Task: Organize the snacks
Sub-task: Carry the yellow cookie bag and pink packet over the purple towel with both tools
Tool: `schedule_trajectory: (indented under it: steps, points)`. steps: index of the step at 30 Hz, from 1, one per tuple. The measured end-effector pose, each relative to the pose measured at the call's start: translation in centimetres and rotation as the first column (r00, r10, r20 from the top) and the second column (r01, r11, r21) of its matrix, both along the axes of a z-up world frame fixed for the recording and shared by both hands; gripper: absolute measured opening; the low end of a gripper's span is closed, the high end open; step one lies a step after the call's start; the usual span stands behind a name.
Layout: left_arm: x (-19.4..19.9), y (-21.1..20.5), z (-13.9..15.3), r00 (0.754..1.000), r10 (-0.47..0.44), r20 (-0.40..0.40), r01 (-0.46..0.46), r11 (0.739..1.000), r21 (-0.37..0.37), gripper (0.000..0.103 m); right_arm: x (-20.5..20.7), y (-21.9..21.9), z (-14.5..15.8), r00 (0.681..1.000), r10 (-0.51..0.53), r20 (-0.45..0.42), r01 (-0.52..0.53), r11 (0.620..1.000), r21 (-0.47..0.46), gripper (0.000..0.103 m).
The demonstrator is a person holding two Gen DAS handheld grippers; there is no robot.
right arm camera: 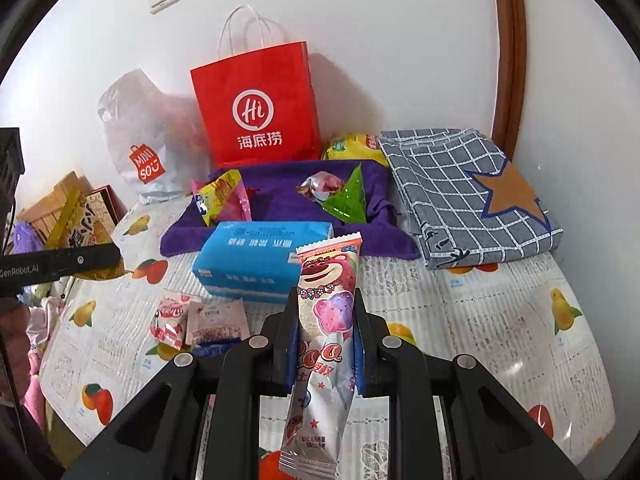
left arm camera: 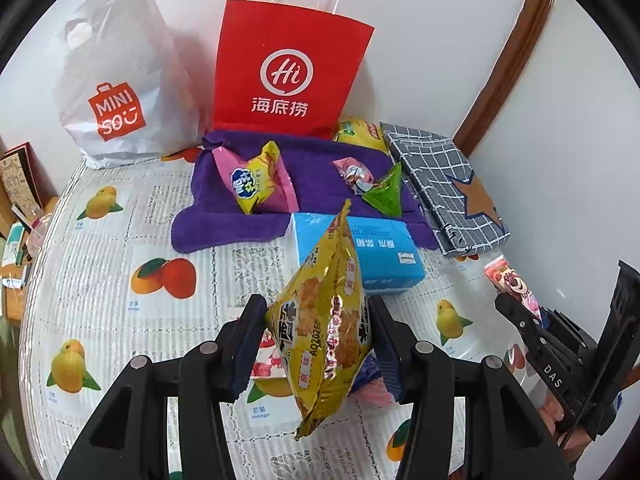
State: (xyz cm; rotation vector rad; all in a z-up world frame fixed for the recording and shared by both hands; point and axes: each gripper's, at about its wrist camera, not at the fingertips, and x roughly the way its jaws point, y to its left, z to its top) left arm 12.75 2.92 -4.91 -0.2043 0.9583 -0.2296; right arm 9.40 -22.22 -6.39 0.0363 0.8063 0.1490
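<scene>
My left gripper (left arm camera: 318,320) is shut on a yellow snack bag (left arm camera: 324,320) and holds it above the table. My right gripper (right arm camera: 326,308) is shut on a long pink bear-print snack packet (right arm camera: 326,320); it also shows in the left wrist view (left arm camera: 510,280). A purple towel (left arm camera: 312,172) holds a pink-and-yellow snack bag (left arm camera: 256,180), a small pink wrapped sweet (left arm camera: 356,174) and a green triangular packet (left arm camera: 386,192). Two small pink packets (right arm camera: 196,320) lie on the table left of my right gripper. A yellow bag (right arm camera: 352,144) lies behind the towel.
A blue tissue pack (right arm camera: 256,256) lies in front of the towel. A red paper bag (left arm camera: 288,68) and a white Miniso bag (left arm camera: 120,80) stand at the wall. A folded checked cloth (right arm camera: 468,196) lies at the right. Clutter sits past the table's left edge (right arm camera: 60,208).
</scene>
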Motion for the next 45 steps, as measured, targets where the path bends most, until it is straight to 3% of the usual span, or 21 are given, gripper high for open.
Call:
schedule_trajectory:
  steps: [18,28,39,45]
  points:
    - [7.9,1.4,1.5,1.0,0.001,0.03,-0.002,1.0,0.017,0.049,8.7,2.0,2.4,0.999,-0.003,0.044,0.004,1.0,-0.01,0.021]
    - [13.3,2.7,0.7,0.999,0.044,0.001,-0.044,0.999,0.011,0.049,16.1,2.9,2.0,0.999,0.025,0.032,-0.025,1.0,-0.013,0.021]
    - [19.4,1.2,-0.4,0.999,0.021,-0.026,-0.02,1.0,0.016,0.049,23.4,2.5,1.4,0.999,0.016,0.033,-0.017,1.0,0.015,0.021]
    - [21.8,-0.2,-2.3,0.999,-0.003,-0.054,0.004,1.0,0.01,0.049,25.8,2.7,-1.1,0.999,0.03,-0.027,-0.029,0.999,0.017,0.021]
